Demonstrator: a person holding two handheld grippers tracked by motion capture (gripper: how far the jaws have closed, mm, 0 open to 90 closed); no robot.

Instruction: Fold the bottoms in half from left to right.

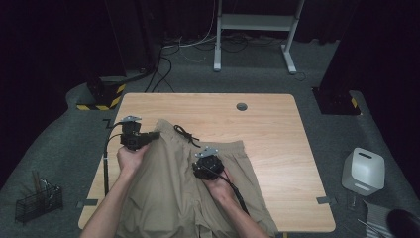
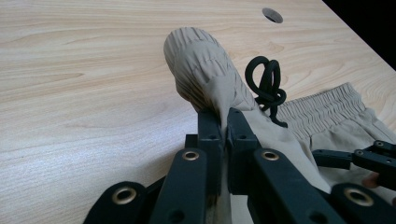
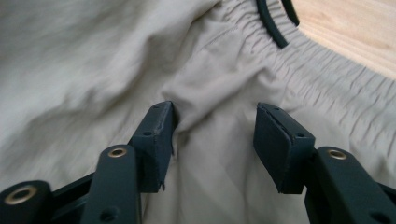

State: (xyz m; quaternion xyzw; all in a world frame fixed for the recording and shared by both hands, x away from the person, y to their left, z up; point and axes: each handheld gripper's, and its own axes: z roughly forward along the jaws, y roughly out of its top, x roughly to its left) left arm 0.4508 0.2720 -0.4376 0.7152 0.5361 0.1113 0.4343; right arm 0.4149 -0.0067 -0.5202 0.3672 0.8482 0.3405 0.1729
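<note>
On table (image 1: 277,124), beige shorts (image 1: 173,188) spread flat, waistband corner pinched up in clamped left gripper (image 2: 223,122), right gripper (image 3: 215,140) agape over a fabric ridge, nothing held; risk: fold slipping free, black drawstring (image 2: 267,86) snagging, cloth bunching if tugged unevenly.

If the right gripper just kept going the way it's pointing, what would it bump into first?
Most likely the beige shorts: the right gripper has its jaws open just above a raised fold of that cloth, near the elastic waistband.
</note>
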